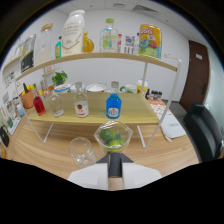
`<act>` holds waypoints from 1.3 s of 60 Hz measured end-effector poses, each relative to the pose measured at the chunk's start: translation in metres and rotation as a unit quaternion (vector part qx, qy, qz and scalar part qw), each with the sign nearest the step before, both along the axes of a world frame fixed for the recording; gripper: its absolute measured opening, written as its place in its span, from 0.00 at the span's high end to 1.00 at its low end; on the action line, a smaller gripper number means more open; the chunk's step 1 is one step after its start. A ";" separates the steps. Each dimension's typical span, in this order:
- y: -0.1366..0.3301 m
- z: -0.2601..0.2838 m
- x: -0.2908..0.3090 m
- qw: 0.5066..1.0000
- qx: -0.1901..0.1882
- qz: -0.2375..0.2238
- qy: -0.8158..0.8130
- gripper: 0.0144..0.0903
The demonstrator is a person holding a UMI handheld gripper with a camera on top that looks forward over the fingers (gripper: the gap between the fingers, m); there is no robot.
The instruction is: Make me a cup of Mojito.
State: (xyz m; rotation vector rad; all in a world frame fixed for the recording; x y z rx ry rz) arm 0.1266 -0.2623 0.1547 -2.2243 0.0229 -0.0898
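Claw (114,161) state you cannot tell; lime cup (113,137) sits just ahead, empty glass (81,150) beside it, so mixing remains undone.

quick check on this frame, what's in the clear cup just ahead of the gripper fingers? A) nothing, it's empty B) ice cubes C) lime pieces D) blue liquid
C: the clear cup just ahead of the gripper holds green lime pieces; the empty glass is the one standing beside it, and the blue is in a bottle on the shelf beyond.
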 end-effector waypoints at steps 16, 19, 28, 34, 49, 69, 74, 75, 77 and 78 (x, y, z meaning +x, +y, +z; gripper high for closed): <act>0.023 0.026 0.006 0.977 0.074 0.046 -0.195 0.97; 0.029 0.032 0.007 0.965 0.087 0.062 -0.238 0.98; 0.039 0.048 0.004 0.918 0.114 0.116 -0.362 0.98; 0.044 0.056 -0.003 0.874 0.124 0.159 -0.442 0.98; 0.049 0.055 -0.017 0.743 0.138 0.251 -0.605 0.98; 0.060 0.049 -0.030 0.615 0.146 0.319 -0.706 0.98; 0.059 0.047 -0.031 0.600 0.146 0.329 -0.715 0.98; 0.059 0.047 -0.031 0.597 0.147 0.332 -0.716 0.98; 0.058 0.045 -0.031 0.594 0.146 0.335 -0.717 0.98; 0.059 0.044 -0.031 0.595 0.147 0.335 -0.716 0.98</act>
